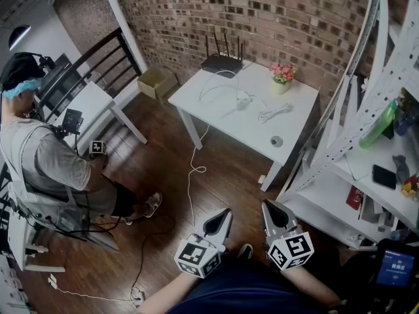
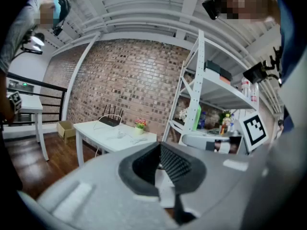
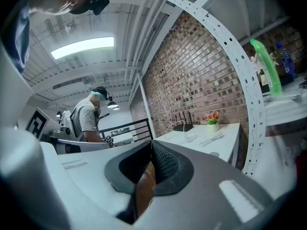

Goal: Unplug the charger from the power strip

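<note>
Nearest the camera, the left gripper (image 1: 222, 218) and the right gripper (image 1: 270, 209) are held side by side, low in the head view and well apart from the work. Both pairs of jaws are pressed together, with nothing pinched between them and nothing touched.

Beyond them, a white cable (image 1: 192, 175) is seen trailing over the wooden floor up to the white table (image 1: 298, 133). Near the middle of the tabletop, the charger (image 1: 243, 99) shows as a small white lump. It appears to be seated in the power strip (image 1: 234, 107), though the two can hardly be told apart at this size.

A light, hard, smooth plastic body is to be expected, so slipping is likely. It would best be gripped across its flat sides, close to the strip and never by the soft lead, while the light strip is pinned down.

Farther back, a router (image 1: 221, 63) is set against the brick wall.
</note>
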Demonstrator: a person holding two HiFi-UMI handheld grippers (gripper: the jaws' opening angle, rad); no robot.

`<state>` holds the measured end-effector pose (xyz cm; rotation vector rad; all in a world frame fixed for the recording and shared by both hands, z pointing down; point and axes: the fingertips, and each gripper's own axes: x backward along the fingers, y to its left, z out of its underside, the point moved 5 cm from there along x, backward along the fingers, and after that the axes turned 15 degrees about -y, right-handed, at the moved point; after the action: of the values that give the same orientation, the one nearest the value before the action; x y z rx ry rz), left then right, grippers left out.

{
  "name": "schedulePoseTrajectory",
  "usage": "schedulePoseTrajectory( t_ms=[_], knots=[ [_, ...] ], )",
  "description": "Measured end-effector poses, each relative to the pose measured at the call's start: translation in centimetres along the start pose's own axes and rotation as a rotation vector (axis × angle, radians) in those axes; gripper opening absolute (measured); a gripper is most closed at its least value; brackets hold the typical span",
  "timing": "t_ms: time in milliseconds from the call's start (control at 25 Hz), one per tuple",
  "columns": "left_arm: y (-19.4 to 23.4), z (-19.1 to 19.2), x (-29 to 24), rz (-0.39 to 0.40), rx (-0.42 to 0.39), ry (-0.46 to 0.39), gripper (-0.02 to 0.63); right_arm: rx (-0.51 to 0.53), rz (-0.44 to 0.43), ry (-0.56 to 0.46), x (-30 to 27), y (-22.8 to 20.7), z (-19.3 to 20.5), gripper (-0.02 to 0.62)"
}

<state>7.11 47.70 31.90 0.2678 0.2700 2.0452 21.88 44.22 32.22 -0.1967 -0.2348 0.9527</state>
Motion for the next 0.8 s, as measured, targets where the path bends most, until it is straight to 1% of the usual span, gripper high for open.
schedulePoseTrajectory(
  t_ms=[240, 400, 600, 800],
  knots=[
    [1.5, 0.4, -0.7, -0.014, -0.007, 0.000, 0.006, 0.005, 0.000, 0.013, -1.1, -0.5, 0.6, 0.012],
    [2.7, 0.7, -1.8, -0.008, 0.029, 0.014, 0.006, 0.006, 0.013, 0.034, -2.6, -1.0, 1.5, 0.012],
    [6.1, 1.6, -4.7, 0.016, 0.061, 0.018, 0.006, 0.037, 0.032, 0.059, -5.9, -2.2, 3.0, 0.012],
    [11.0, -0.5, -9.4, 0.061, 0.068, -0.001, 0.006, 0.067, 0.086, 0.062, -11.9, -3.9, 2.6, 0.012]
  ],
)
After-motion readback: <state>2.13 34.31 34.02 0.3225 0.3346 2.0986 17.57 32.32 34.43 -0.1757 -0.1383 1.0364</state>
